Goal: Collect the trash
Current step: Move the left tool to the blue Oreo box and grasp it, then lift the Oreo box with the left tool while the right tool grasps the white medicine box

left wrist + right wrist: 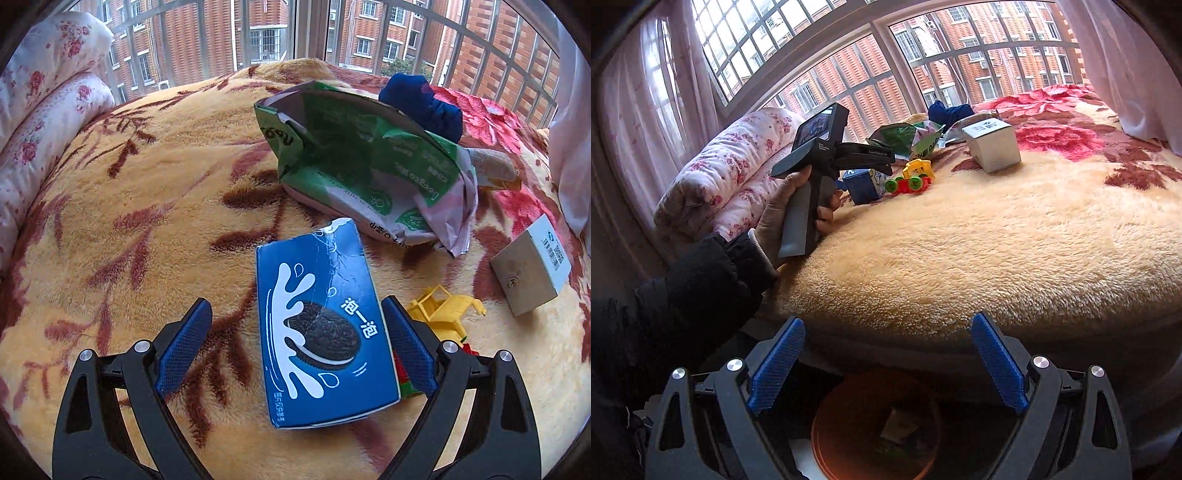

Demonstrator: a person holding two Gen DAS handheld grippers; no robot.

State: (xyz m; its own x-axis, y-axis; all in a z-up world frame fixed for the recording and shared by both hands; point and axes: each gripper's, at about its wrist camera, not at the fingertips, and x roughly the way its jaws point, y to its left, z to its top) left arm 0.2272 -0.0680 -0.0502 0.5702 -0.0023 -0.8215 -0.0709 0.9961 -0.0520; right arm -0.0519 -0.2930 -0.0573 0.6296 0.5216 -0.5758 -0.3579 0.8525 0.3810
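Jaws of the left gripper (297, 314) gape wide around the blue cookie box (319, 332) on the bed blanket (147, 206), gripping nothing. Right gripper (888, 332), equally wide and empty, hangs past the bed's near edge, above an orange bin (875, 424) only that view shows.

Two boxes (321, 325) (532, 266), one bag (369, 162), one toy (443, 314), perhaps.

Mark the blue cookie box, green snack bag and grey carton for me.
blue cookie box (325, 332), left wrist view, on the printed cookie on its top face.
green snack bag (354, 155), left wrist view, on its green front panel.
grey carton (993, 147), right wrist view, on its front side.
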